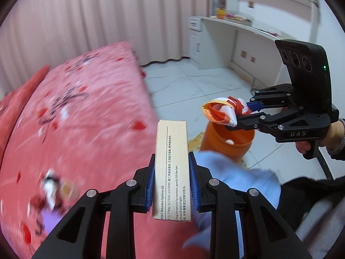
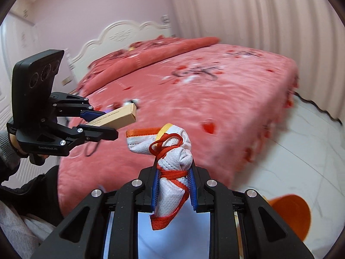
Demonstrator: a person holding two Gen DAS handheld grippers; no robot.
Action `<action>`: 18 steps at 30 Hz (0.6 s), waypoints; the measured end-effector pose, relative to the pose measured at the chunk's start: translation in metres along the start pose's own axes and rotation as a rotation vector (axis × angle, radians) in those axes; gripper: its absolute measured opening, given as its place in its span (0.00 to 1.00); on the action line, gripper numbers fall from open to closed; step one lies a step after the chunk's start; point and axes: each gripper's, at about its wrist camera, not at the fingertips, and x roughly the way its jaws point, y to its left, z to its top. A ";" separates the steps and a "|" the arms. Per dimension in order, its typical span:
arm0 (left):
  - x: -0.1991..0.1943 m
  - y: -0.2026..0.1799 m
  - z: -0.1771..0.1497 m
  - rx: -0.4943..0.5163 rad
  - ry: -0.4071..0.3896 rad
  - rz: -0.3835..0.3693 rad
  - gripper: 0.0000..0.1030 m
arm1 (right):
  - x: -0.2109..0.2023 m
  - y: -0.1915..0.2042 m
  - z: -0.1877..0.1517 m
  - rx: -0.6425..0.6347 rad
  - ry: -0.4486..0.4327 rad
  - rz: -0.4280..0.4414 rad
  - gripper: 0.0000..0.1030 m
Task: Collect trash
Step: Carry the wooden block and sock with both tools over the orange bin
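My left gripper [image 1: 171,181] is shut on a long beige lipliner box [image 1: 171,168] and holds it upright above the pink bed's edge; it also shows in the right wrist view [image 2: 117,117]. My right gripper [image 2: 173,185] is shut on a crumpled white mesh pouch with red and orange trim [image 2: 172,168]. In the left wrist view this pouch [image 1: 222,111] hangs just above the open mouth of an orange bin [image 1: 228,144] on the floor. The bin's rim shows low right in the right wrist view [image 2: 289,211].
A bed with a pink patterned cover [image 1: 75,118] fills the left. Small blurred items [image 1: 54,185] lie on it. A light blue cloth [image 1: 232,181] lies below the grippers. A white desk and shelves [image 1: 237,38] stand at the back, past the white tiled floor [image 1: 194,86].
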 end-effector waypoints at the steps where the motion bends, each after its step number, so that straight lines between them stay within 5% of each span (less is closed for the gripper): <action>1: 0.011 -0.006 0.012 0.022 -0.001 -0.020 0.28 | -0.005 -0.010 -0.002 0.014 -0.004 -0.017 0.22; 18: 0.124 -0.084 0.119 0.196 0.013 -0.245 0.28 | -0.095 -0.165 -0.035 0.245 -0.096 -0.299 0.22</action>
